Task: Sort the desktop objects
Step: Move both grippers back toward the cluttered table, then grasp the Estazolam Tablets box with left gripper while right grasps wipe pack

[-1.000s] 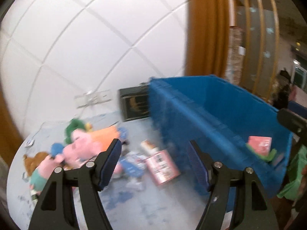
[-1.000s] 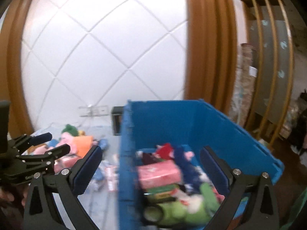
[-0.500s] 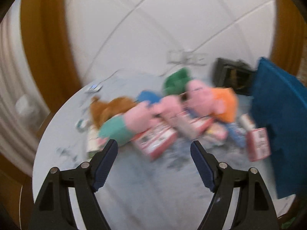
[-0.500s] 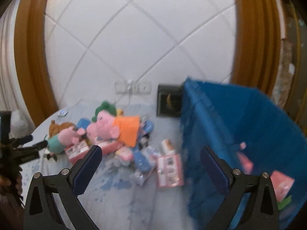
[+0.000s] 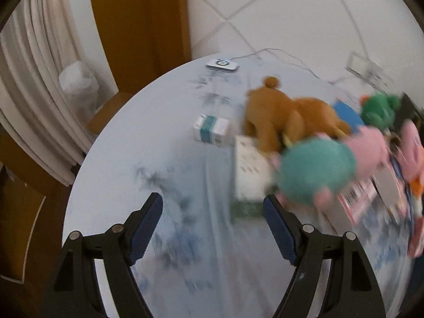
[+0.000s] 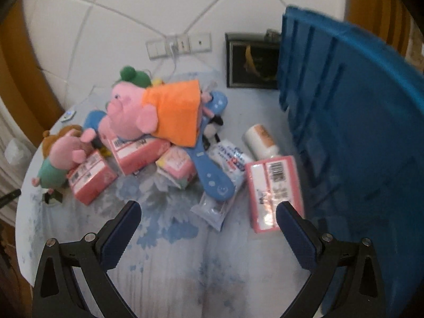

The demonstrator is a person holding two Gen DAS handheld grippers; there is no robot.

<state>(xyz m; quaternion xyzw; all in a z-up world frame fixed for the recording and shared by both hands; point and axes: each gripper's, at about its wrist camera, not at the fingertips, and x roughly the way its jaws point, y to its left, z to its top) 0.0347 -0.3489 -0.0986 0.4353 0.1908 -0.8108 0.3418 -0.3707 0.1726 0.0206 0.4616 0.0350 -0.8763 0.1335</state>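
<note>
Both claws have swung left, away from the blue bin and over to the pile of toys. The left claw (image 5: 212, 218) is wide open and holds nothing; it hangs over the pale blue table (image 5: 137, 159). Just past its right finger lies a white box (image 5: 247, 169), with a teal-bodied pig toy (image 5: 316, 171) and a brown bear (image 5: 286, 115) beyond, all blurred. The right claw (image 6: 208, 218) is wide open and empty too. A pink box (image 6: 274, 189) lies close to its right finger, beside the blue bin (image 6: 352, 122). Farther off a blue paddle (image 6: 212, 167) rests among more pink boxes, and a pink pig in an orange dress (image 6: 156, 111) lies on top. A dark picture frame (image 6: 251, 61) leans on the wall behind.
</note>
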